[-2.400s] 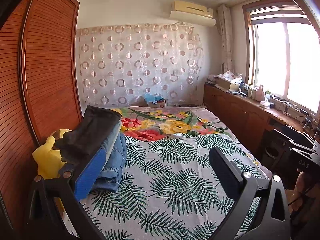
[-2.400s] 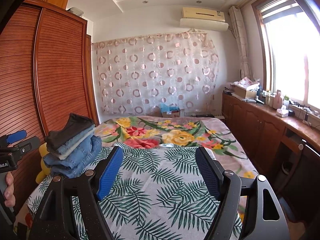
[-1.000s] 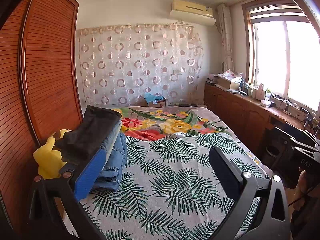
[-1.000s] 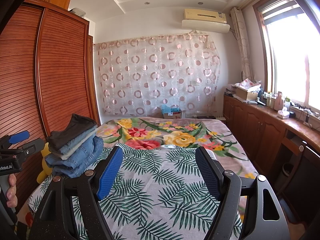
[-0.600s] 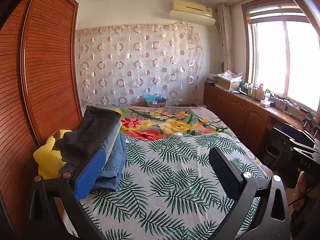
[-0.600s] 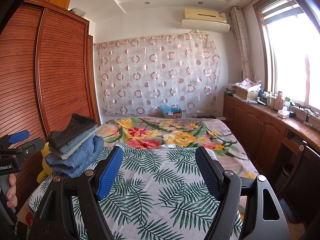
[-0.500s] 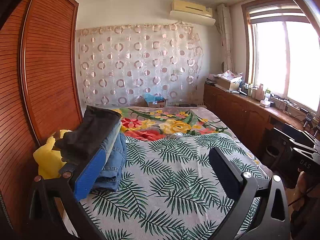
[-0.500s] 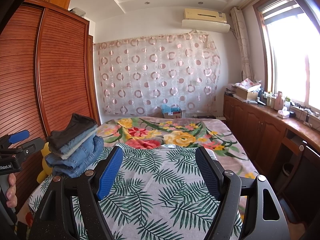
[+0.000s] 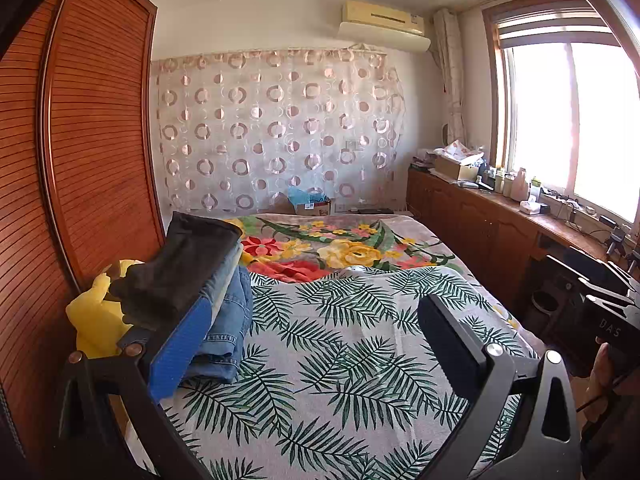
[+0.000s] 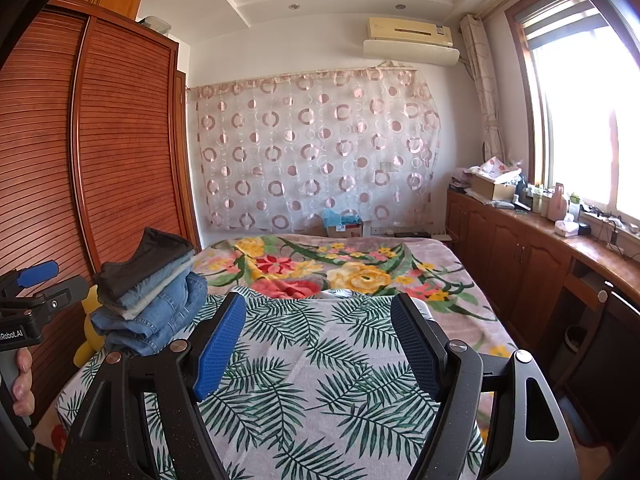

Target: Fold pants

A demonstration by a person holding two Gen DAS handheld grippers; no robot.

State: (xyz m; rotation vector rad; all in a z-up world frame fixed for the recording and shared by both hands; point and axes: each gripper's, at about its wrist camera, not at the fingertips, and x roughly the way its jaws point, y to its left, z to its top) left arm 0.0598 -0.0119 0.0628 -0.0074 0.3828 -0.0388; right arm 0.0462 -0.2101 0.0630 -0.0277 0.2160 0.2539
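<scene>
Two grippers, left gripper (image 9: 316,340) and right gripper (image 10: 320,344), hover over bed (image 10: 320,380), fingers spread wide, gripping nothing. Folded pants stack (image 10: 148,292) (dark pair on top, denim beneath) left of fingers, beside wardrobe (image 10: 80,160). Leaf-print cover bare ahead; cabinets (image 10: 520,256) right. Nothing shifted since earlier frames.

right gripper (image 10: 318,336) tilted up slightly since start; more ceiling visible.

Leaf-print bedspread (image 9: 340,368), louvered wardrobe (image 10: 120,160)
</scene>
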